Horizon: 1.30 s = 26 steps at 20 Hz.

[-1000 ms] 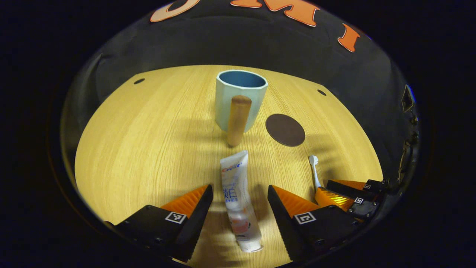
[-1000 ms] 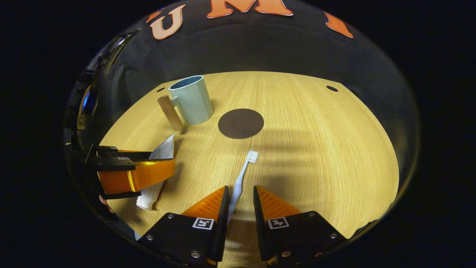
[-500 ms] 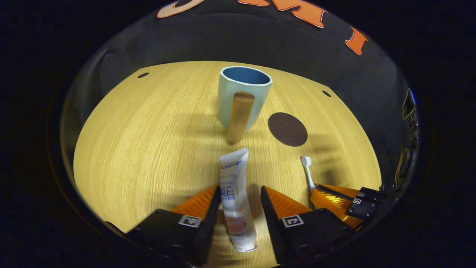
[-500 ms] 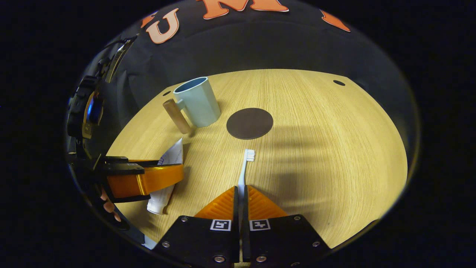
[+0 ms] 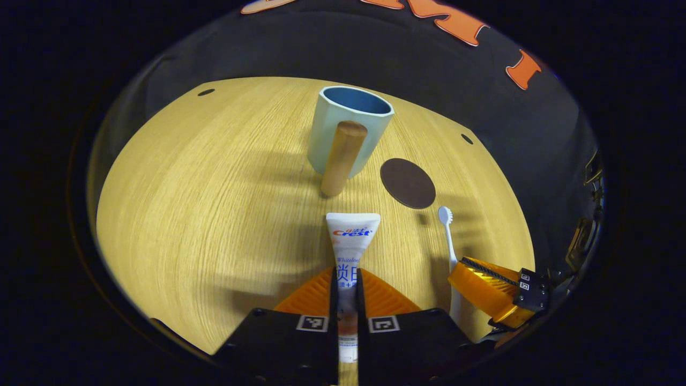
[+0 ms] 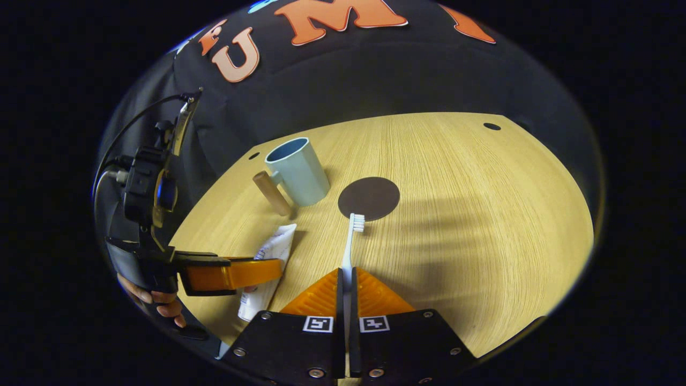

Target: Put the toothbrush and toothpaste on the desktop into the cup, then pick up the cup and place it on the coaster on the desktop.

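While the left tool (image 5: 347, 279) pinches the toothpaste (image 5: 350, 241) between both fingers, its flat end pointing ahead, the right tool (image 6: 346, 276) is clamped on the toothbrush (image 6: 351, 241), bristles forward near the coaster's edge. Beyond them on the wooden table (image 6: 482, 203), the dark round coaster (image 6: 369, 198) lies flat. Just beside it stands the pale blue cup (image 5: 345, 128), upright, its wooden handle (image 5: 341, 158) facing the left tool.

On the toothpaste (image 5: 351, 252) we read the brand "Crest" in red and blue near its flat end, smaller print below it too fine to make out, while our grippers' square coded tags carry no legible words.
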Tool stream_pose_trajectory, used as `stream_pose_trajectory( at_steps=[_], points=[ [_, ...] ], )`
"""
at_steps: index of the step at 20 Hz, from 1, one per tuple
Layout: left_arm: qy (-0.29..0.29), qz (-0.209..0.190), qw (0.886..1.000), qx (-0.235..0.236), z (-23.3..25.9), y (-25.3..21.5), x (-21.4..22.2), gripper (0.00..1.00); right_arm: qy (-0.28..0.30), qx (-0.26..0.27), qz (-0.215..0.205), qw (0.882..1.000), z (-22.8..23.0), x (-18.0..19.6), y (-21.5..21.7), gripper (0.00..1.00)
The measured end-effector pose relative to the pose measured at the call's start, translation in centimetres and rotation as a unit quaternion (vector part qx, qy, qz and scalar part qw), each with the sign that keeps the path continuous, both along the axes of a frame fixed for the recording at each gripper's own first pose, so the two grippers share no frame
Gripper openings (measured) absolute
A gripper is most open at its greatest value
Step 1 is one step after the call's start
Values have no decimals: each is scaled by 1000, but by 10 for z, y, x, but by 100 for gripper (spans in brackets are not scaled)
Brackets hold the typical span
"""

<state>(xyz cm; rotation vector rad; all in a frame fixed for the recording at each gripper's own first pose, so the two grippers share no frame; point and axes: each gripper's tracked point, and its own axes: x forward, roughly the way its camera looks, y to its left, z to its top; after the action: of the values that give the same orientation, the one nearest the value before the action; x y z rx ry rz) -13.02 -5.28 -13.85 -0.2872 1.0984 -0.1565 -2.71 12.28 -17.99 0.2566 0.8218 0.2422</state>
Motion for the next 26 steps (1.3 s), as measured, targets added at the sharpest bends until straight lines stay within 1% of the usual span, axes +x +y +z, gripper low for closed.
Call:
stream_pose_trajectory(
  at_steps=[1, 2, 3, 6, 8, 12, 18, 21, 23, 26],
  points=[
    [-4, -5, 1000, -11, -1, -4, -2, 10, -5, 4, -2, 1000, 5, 0, -1, 4],
    [-8, -3, 1000, -17, -1, -6, -1, 11, -12, 8, -1, 1000, 9, 0, -2, 4],
    [-20, -5, 1000, -16, 4, -6, 1, 8, -16, 11, -2, 1000, 10, 1, -3, 4],
    [-72, 2, 997, -9, 19, 2, 11, 7, -35, 21, -8, 999, 18, 6, -5, 4],
    [-94, 2, 996, 2, 27, 5, 18, 8, -46, 25, -11, 999, 28, 10, -8, 4],
    [-139, -3, 990, 0, 41, 7, 24, 8, -71, 25, -15, 997, 41, 15, -16, 4],
    [-218, -9, 976, 3, 75, 10, 35, 7, -89, 25, -18, 996, 47, 22, -20, 4],
    [-248, -12, 969, -6, 89, 7, 36, 7, -93, 26, -21, 995, 49, 24, -21, 4],
    [-264, -13, 965, -3, 96, 8, 38, 7, -96, 27, -21, 995, 50, 25, -21, 4],
    [-302, -9, 953, -7, 115, 11, 45, 7, -103, 29, -22, 994, 54, 29, -22, 4]
  ],
)
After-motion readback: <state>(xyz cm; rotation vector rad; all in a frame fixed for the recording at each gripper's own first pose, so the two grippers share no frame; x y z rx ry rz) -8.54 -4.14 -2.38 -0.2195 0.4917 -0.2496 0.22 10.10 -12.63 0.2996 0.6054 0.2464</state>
